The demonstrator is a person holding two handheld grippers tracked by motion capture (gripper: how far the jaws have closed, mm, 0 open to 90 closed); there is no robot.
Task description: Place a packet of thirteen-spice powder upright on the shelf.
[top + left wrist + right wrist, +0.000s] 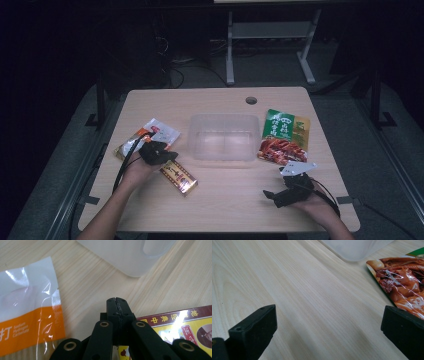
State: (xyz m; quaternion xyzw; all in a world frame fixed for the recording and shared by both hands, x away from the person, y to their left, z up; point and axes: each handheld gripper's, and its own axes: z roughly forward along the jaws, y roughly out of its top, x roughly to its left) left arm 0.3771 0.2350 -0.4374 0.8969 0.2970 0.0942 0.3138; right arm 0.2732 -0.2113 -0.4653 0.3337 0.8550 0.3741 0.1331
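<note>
In the high view, the left claw (161,156) was seen between two packets: the red-and-gold packet (178,178) lay just below and to its right, the orange-and-white pouch (150,134) just beyond and to its left. The clear plastic tub (223,136) stood ahead and to the right of that claw, apparently empty. The right claw (272,195) was held low near the table's near edge, with the green packet (284,137) ahead of it.

In the left gripper view, the jaws were seen pressed together with nothing between them, their tips over bare wood (82,285). The red-and-gold packet (185,325) lay to the right of the tips, running under the linkage; the pouch (27,312) lay to the left, the tub's corner (130,257) ahead. A pick would likely be served best if the jaws were first parted, then brought down astride the packet's edge so that one pad could be slid under it.

In the right gripper view, the jaws stood wide apart over bare table, the green packet (402,282) just beside the right-hand jaw.
</note>
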